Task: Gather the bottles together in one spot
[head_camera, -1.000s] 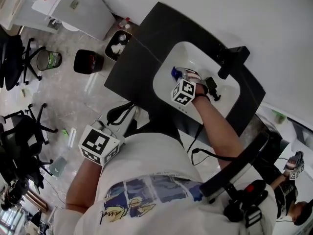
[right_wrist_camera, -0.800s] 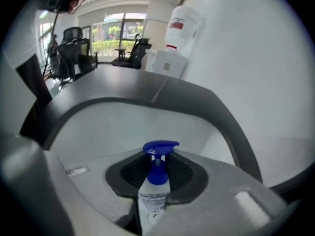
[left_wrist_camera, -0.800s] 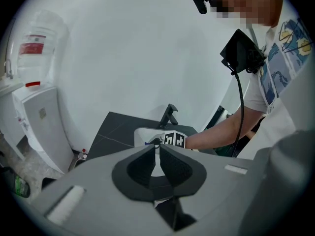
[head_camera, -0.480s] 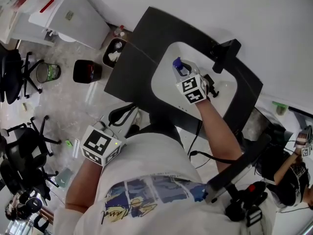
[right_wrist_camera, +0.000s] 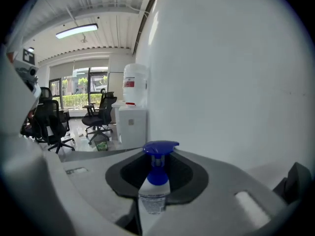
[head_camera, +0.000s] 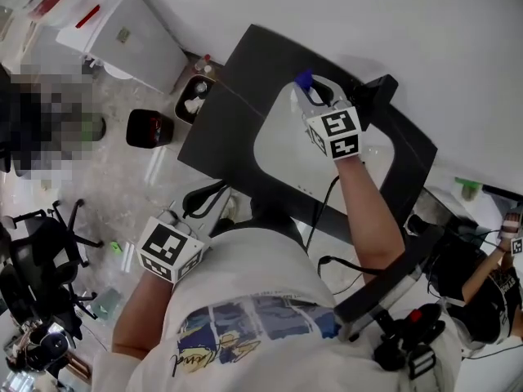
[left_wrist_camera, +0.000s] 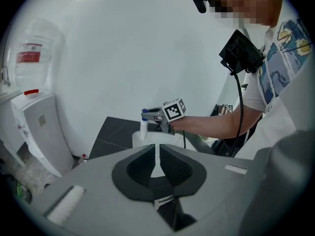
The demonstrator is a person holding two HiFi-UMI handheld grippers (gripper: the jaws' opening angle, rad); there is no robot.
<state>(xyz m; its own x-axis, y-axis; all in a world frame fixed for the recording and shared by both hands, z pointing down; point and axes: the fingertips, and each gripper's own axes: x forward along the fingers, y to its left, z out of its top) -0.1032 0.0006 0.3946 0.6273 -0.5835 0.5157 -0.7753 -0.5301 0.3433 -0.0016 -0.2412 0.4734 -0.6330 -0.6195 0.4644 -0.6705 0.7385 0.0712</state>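
A white spray bottle with a blue trigger top hangs above the back rim of the white sink basin. My right gripper is shut on it. In the right gripper view the bottle stands upright between the jaws, its blue top above them. The left gripper view shows the bottle held over the dark counter by the right gripper. My left gripper stays low at the counter's front edge, away from the sink; its jaws stand nearly together with nothing between them.
A black faucet fixture stands behind the basin. On the floor to the left are a white water dispenser, a black bin and a tray of small bottles. Office chairs stand further left. Another person is at the right.
My right gripper has lifted the spray bottle up out of the basin and carried it toward the back rim, rolling as it went. The left gripper has hardly moved.
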